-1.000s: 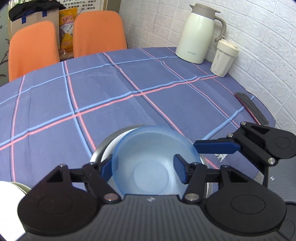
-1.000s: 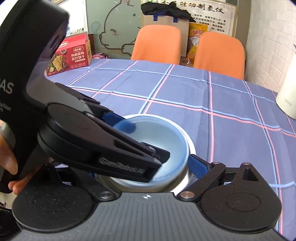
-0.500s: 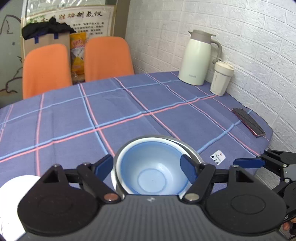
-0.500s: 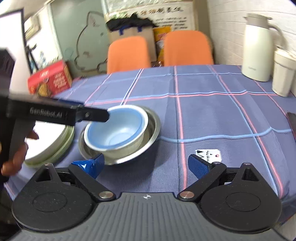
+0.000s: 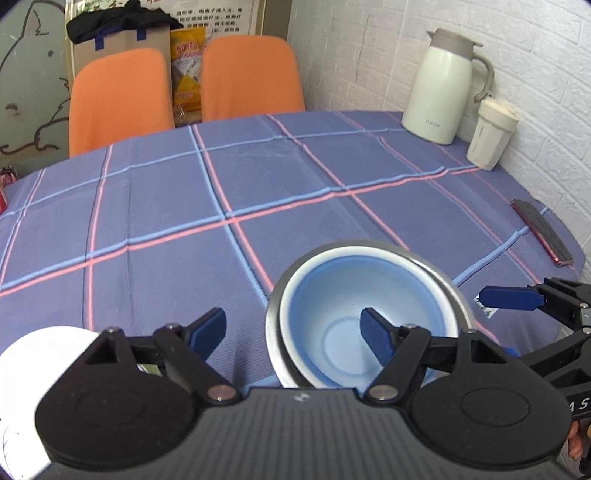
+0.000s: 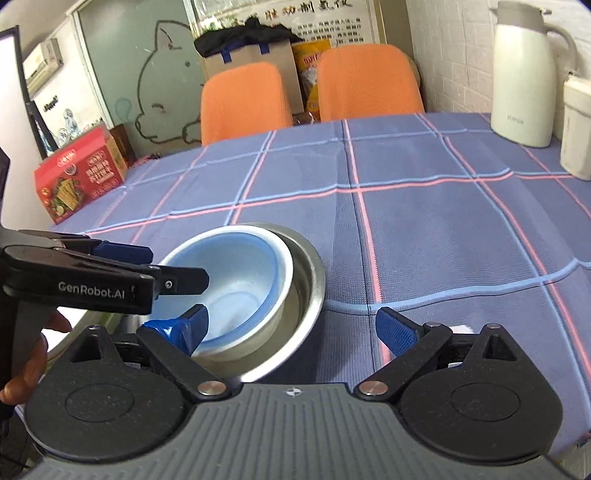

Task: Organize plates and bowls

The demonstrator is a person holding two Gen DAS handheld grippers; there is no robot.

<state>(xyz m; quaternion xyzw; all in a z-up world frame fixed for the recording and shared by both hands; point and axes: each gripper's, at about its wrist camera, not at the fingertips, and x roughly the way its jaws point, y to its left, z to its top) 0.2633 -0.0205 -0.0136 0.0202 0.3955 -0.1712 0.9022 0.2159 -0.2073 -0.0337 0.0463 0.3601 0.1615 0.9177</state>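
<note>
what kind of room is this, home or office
Probably an office break or meeting room, though a home can't be ruled out: matching orange chairs, a printed notice on the wall, and a thermos jug on the checked tablecloth.

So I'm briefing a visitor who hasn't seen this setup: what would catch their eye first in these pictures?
Probably the blue bowl nested in a metal bowl near the table's front edge, with both open claws, left and right, close by. Next, the two orange chairs behind the checked blue tablecloth, then the cream jug at the far right by the brick wall.
</note>
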